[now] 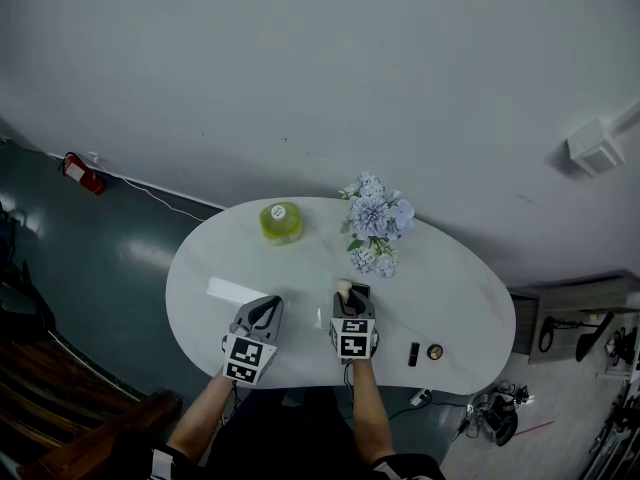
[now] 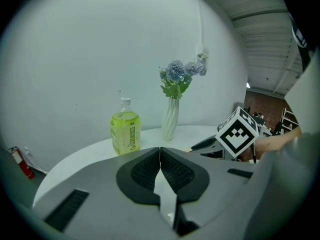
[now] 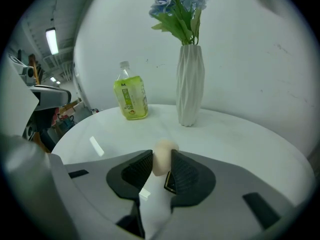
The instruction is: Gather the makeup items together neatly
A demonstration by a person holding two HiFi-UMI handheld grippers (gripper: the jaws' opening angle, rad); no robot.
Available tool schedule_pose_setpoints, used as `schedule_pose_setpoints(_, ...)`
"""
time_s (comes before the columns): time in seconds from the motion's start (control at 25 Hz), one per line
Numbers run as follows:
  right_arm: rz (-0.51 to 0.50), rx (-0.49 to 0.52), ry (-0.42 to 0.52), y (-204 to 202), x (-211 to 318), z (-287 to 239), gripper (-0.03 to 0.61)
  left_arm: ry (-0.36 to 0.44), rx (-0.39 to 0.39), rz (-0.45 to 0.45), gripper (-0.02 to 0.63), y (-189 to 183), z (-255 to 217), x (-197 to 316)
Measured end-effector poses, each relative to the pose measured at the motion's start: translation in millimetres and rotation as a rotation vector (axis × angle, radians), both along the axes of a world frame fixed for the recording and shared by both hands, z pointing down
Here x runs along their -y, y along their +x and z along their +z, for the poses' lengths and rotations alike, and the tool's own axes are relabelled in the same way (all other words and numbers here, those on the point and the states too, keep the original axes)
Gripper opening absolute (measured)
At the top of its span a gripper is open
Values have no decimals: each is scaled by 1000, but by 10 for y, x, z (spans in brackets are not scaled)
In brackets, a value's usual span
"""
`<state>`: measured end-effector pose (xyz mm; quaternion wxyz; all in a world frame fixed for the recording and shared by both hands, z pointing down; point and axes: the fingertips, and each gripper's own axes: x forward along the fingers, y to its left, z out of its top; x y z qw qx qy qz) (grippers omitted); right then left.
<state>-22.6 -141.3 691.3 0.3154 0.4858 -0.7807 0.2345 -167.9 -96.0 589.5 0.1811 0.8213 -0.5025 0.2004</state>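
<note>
Pinching the beige makeup sponge [image 3: 162, 153] in my right gripper [image 3: 161, 161] at mid-table. My left gripper [image 2: 160, 154] is pressed together, empty. A small black tube [image 1: 414, 354] and a round compact [image 1: 434, 352] still lie apart, so I judge gathering barely begun.

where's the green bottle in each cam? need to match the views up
Head view: green bottle near the far edge of the table, left of centre.
Left gripper view: green bottle upright, left of centre.
Right gripper view: green bottle upright, left of centre, further back on the table.
Shared landmark: vase of flowers, to the bottle's right in all three views.
</note>
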Motion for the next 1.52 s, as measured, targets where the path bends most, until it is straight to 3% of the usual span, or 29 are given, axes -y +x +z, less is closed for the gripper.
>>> schedule_pose_setpoints(0.28, 43, 0, 67, 326, -107, -340, 132, 30, -12, 49, 20, 282, -144, -68)
schedule_pose_setpoints(0.6, 136, -27, 108, 968, -440, -554, 132, 53, -31, 138, 20, 814, -244, -266)
schedule_pose_setpoints(1.0, 234, -44, 105, 1712, -992, -572, 132, 59, -42, 227, 20, 1455, -262, -605)
schedule_pose_setpoints(1.52, 209, -41, 25, 2039, -1467, -177, 132, 5, -31, 260, 20, 1900, 2, -969)
